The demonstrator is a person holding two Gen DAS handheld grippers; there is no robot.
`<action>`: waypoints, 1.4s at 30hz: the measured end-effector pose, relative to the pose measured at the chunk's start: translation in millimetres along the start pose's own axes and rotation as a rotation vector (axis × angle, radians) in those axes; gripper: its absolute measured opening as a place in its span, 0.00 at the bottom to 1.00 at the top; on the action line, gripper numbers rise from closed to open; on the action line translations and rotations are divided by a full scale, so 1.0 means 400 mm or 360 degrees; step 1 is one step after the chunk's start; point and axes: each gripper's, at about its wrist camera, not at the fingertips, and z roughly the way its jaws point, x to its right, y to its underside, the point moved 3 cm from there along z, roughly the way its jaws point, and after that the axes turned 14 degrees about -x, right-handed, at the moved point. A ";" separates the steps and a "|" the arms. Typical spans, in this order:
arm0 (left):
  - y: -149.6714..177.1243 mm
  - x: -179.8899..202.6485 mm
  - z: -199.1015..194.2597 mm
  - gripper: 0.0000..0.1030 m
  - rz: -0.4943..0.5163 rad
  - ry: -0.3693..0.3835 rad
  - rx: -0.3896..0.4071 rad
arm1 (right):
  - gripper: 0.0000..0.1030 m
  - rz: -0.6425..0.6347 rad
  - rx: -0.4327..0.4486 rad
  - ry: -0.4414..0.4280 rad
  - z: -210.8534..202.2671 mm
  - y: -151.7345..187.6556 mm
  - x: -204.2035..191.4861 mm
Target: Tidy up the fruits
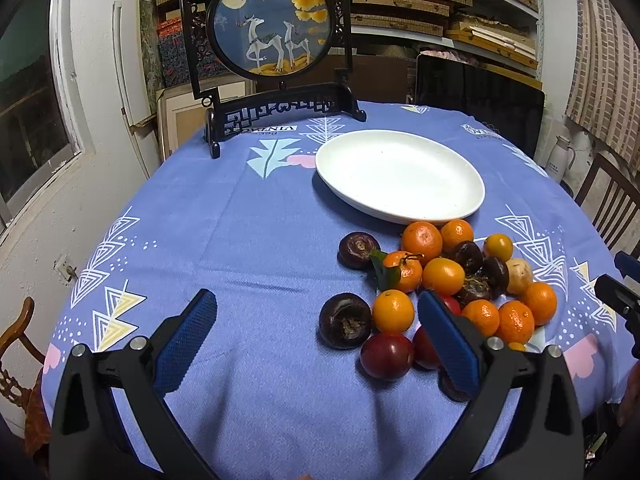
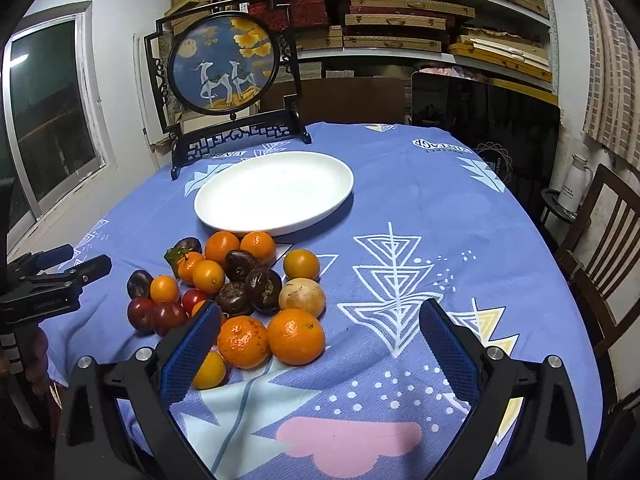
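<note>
A pile of fruit lies on the blue tablecloth: several orange mandarins (image 1: 421,241) (image 2: 295,336), dark brown water chestnuts (image 1: 345,320) (image 2: 263,285), red plums (image 1: 386,356) (image 2: 168,317) and one pale tan fruit (image 2: 302,296). An empty white oval plate (image 1: 400,176) (image 2: 274,192) sits just beyond the pile. My left gripper (image 1: 316,312) is open and empty above the cloth, left of the pile, its right finger over the near fruits. My right gripper (image 2: 320,324) is open and empty, with the two nearest mandarins between its fingers' line.
A black-framed round deer screen (image 1: 272,24) (image 2: 222,68) stands at the table's far edge. Wooden chairs (image 2: 600,264) and a white thermos (image 2: 574,184) stand at the right. Shelves of boxes fill the back wall. The other gripper shows at the edge of each view (image 1: 620,292) (image 2: 48,280).
</note>
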 end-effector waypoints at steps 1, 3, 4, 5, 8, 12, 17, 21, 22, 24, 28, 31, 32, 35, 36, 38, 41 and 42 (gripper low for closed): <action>0.002 -0.002 0.000 0.96 0.0000 0.0001 -0.0001 | 0.96 0.0000 -0.0003 -0.0006 0.000 0.000 0.000; 0.004 -0.005 0.000 0.96 -0.0003 0.0003 -0.0004 | 0.96 0.0004 -0.0004 -0.0013 -0.001 0.002 0.000; 0.006 -0.007 0.000 0.96 -0.0006 0.0003 -0.0006 | 0.96 0.0007 -0.0004 -0.0013 -0.001 0.003 0.001; 0.006 -0.008 0.000 0.96 -0.0008 0.0004 -0.0007 | 0.96 0.0009 -0.0003 -0.0013 0.000 0.004 0.001; 0.006 -0.010 0.001 0.96 -0.0008 0.0005 -0.0009 | 0.96 0.0006 -0.0003 -0.0013 0.000 0.004 0.000; 0.007 -0.011 0.000 0.96 0.0000 0.0008 -0.0002 | 0.96 -0.0007 -0.0005 -0.0013 0.000 0.006 -0.004; 0.009 -0.009 0.000 0.96 0.0006 0.0008 -0.0002 | 0.96 -0.0017 -0.0002 -0.0027 -0.002 0.007 -0.010; 0.011 -0.010 0.001 0.96 0.0002 0.0003 -0.0006 | 0.96 -0.0018 -0.0004 -0.0028 -0.001 0.007 -0.014; 0.011 -0.011 0.002 0.96 0.0002 0.0003 -0.0007 | 0.96 -0.0016 -0.0007 -0.0030 0.000 0.007 -0.014; 0.013 -0.013 0.004 0.96 -0.0003 0.0003 -0.0011 | 0.96 -0.0014 -0.0013 -0.0031 0.003 0.008 -0.015; 0.014 -0.016 0.010 0.96 -0.0009 0.0004 -0.0023 | 0.96 -0.0021 -0.0020 -0.0030 0.007 0.009 -0.019; 0.013 -0.016 0.012 0.96 -0.0009 0.0008 -0.0025 | 0.96 -0.0018 -0.0019 -0.0036 0.009 0.009 -0.019; 0.013 -0.015 0.014 0.96 -0.0007 0.0009 -0.0028 | 0.96 -0.0018 -0.0021 -0.0034 0.009 0.008 -0.018; 0.015 -0.014 0.017 0.96 -0.0005 0.0011 -0.0034 | 0.96 -0.0015 -0.0026 -0.0034 0.013 0.010 -0.018; 0.016 -0.015 0.019 0.96 -0.0006 0.0011 -0.0036 | 0.96 -0.0016 -0.0029 -0.0032 0.016 0.011 -0.018; 0.016 -0.015 0.020 0.96 -0.0008 0.0011 -0.0040 | 0.96 -0.0017 -0.0038 -0.0036 0.020 0.012 -0.020; 0.018 -0.017 0.021 0.96 -0.0014 0.0011 -0.0041 | 0.96 -0.0020 -0.0041 -0.0036 0.022 0.014 -0.022; 0.018 -0.018 0.022 0.96 -0.0015 0.0010 -0.0041 | 0.96 -0.0019 -0.0041 -0.0037 0.022 0.014 -0.022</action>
